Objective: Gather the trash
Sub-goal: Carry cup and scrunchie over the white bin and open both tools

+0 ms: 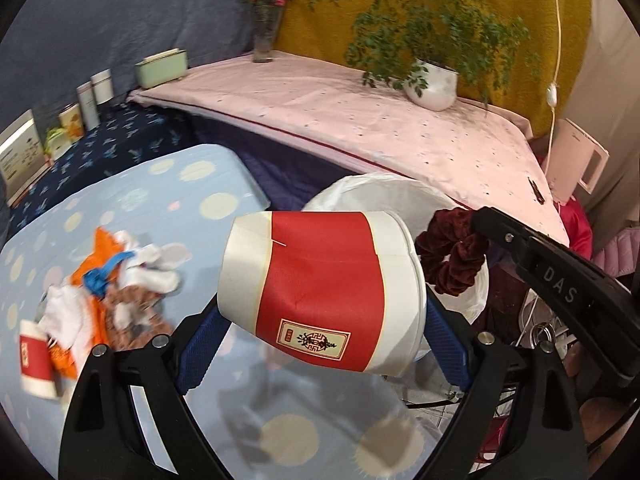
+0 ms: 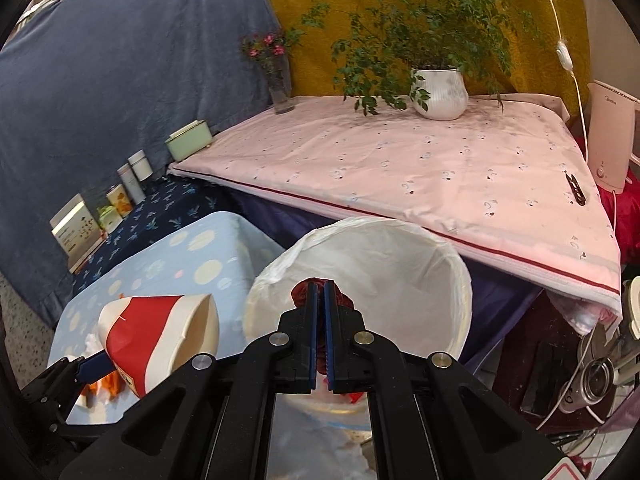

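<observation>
My left gripper (image 1: 320, 308) is shut on a red and white paper cup (image 1: 320, 292), held sideways above the spotted table, beside the bin. The cup also shows in the right wrist view (image 2: 156, 340). My right gripper (image 2: 320, 292) is shut on a dark red velvet scrunchie (image 2: 304, 292) and holds it over the white bag-lined bin (image 2: 420, 264). In the left wrist view the scrunchie (image 1: 452, 256) hangs from the right gripper's tip (image 1: 476, 224) at the bin's (image 1: 360, 192) rim. A pile of orange, white and blue scraps (image 1: 108, 280) and a second small red cup (image 1: 36, 360) lie on the table at left.
The light blue spotted tablecloth (image 1: 180, 200) covers the near table. A pink-covered table (image 2: 400, 168) behind the bin bears a potted plant (image 2: 440, 92), a flower vase (image 2: 280, 84) and a black clip (image 2: 576, 192). A pink kettle (image 2: 612, 144) stands at right. Boxes and jars (image 2: 120, 196) line the left.
</observation>
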The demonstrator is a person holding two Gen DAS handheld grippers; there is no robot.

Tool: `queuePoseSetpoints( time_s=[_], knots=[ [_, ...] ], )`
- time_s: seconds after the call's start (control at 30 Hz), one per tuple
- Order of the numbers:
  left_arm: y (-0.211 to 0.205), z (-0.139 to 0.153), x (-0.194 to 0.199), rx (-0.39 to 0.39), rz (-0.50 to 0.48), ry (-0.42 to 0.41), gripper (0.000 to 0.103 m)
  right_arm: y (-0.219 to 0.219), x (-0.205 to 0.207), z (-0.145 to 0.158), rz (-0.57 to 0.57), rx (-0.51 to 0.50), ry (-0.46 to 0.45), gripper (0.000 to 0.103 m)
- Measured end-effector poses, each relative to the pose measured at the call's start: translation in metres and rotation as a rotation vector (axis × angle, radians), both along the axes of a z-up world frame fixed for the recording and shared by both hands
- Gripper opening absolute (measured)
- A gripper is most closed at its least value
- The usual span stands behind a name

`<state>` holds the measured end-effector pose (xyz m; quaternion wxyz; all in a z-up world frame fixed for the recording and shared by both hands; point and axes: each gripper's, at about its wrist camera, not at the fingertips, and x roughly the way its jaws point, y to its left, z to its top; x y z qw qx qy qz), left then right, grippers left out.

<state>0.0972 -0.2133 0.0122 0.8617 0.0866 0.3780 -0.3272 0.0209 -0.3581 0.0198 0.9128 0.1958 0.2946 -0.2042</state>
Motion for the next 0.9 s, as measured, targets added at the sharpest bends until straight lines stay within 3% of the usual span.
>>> queuePoseSetpoints(
  time_s=[0.3, 0.4, 0.53, 0.67, 0.8, 0.9],
  knots=[
    [-0.046, -0.021, 0.021, 0.014, -0.052, 0.011, 0.087, -0.035, 0.019, -0.011, -0.016, -0.001, 0.029, 0.004],
    [-0.050, -0.023, 0.025, 0.004, -0.038, 0.001, 0.088, -0.041, 0.022, -0.012, -0.029, 0.002, 0.029, 0.011],
    [-0.050, -0.025, 0.028, 0.000, -0.018, -0.001, 0.092, -0.044, 0.019, -0.010, -0.050, 0.004, 0.009, 0.035],
    [-0.045, -0.023, 0.026, 0.011, -0.007, -0.015, 0.092, -0.040, 0.014, -0.003, -0.056, -0.006, -0.003, 0.036],
    [-0.033, -0.019, 0.022, 0.024, 0.023, -0.035, 0.092, -0.032, 0.007, 0.004, -0.061, -0.018, -0.014, 0.046],
    [-0.019, -0.017, 0.021, 0.028, 0.062, -0.040, 0.092, -0.023, 0.002, 0.010, -0.055, -0.026, -0.022, 0.048]
  ],
)
